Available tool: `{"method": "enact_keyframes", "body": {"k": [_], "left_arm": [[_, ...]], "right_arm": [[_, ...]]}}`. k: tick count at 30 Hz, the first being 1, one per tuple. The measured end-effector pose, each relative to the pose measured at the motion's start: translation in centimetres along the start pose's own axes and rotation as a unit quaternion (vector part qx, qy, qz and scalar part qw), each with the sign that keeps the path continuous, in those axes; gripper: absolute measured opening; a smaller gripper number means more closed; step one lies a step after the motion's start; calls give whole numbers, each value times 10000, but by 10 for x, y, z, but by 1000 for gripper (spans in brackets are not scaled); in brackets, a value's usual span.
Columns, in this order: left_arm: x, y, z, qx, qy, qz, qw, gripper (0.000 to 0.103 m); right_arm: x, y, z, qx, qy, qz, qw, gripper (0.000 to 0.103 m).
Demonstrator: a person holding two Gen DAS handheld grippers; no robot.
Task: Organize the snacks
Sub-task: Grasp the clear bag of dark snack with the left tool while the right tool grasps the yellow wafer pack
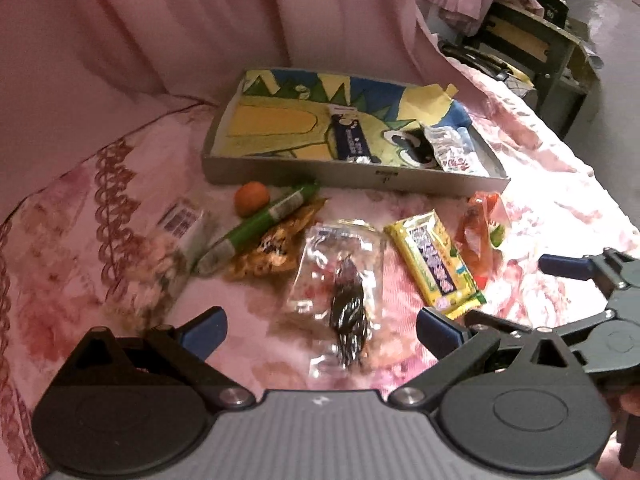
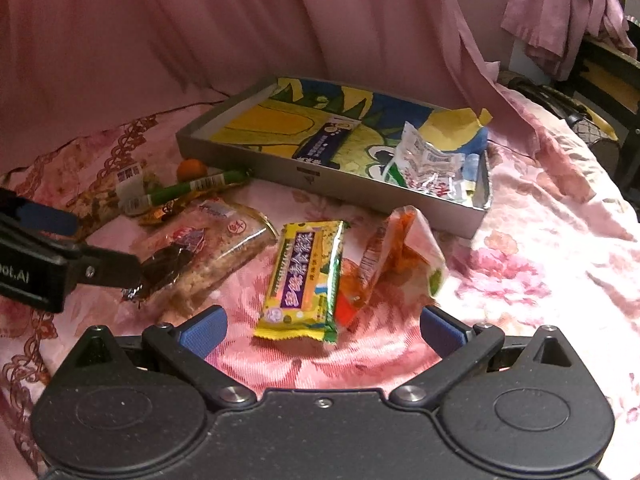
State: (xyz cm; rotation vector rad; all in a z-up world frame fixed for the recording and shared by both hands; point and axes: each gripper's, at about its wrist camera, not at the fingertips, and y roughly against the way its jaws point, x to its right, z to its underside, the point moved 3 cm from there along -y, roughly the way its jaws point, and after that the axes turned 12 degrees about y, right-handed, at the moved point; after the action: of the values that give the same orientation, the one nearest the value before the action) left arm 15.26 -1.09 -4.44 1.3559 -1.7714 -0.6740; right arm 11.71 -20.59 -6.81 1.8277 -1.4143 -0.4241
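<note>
Both the left gripper [image 1: 320, 330] and right gripper [image 2: 322, 330] hang with fingers spread wide, holding nothing; snacks lie loose on the pink bedspread [image 2: 540, 248] before the tray [image 1: 352, 174]; the clear packet [image 1: 340, 280] is blurred, its label unreadable; the yellow bar [image 2: 304, 280] lies between the right fingers.

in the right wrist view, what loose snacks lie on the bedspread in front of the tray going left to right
green stick pack → clear packet with a dark snack → yellow bar → orange-and-white packet. The small orange ball and the brown packet overlap the stick pack, so I left them out.
</note>
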Motion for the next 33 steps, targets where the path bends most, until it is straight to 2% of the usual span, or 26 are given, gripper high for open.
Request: {"method": "enact_keyframes", "body": {"k": [2,7,10,15,25,27,33], "left_arm": [[-1,-5,-3,-64,29,106,9999,101],[-3,-15,-4,-255,103,336,9991,90],[0,-19,-3,-268,-19,437,9987,85],[4,-32,-5,-396,-198,432,9981,75],[5,-44,-9,-505,-227,474,9973,69],[5,-46,-9,-504,-287,432,9974,67],[7,-44,-6,-469,-478,244,9975,54]], "right_arm": [[-2,-6,-2,1,-1,-68,10000,98],[-7,-20,-3,-34,-71,-317,9995,86],[-8,-26,-6,10,-45,-345,9994,84],[-12,-42,-11,-150,-43,-297,9994,79],[-22,-55,-6,-379,419,-25,9984,66],[-24,-55,-6,-402,477,-46,9980,57],[-29,-43,-2,-647,704,-183,9952,54]]}}
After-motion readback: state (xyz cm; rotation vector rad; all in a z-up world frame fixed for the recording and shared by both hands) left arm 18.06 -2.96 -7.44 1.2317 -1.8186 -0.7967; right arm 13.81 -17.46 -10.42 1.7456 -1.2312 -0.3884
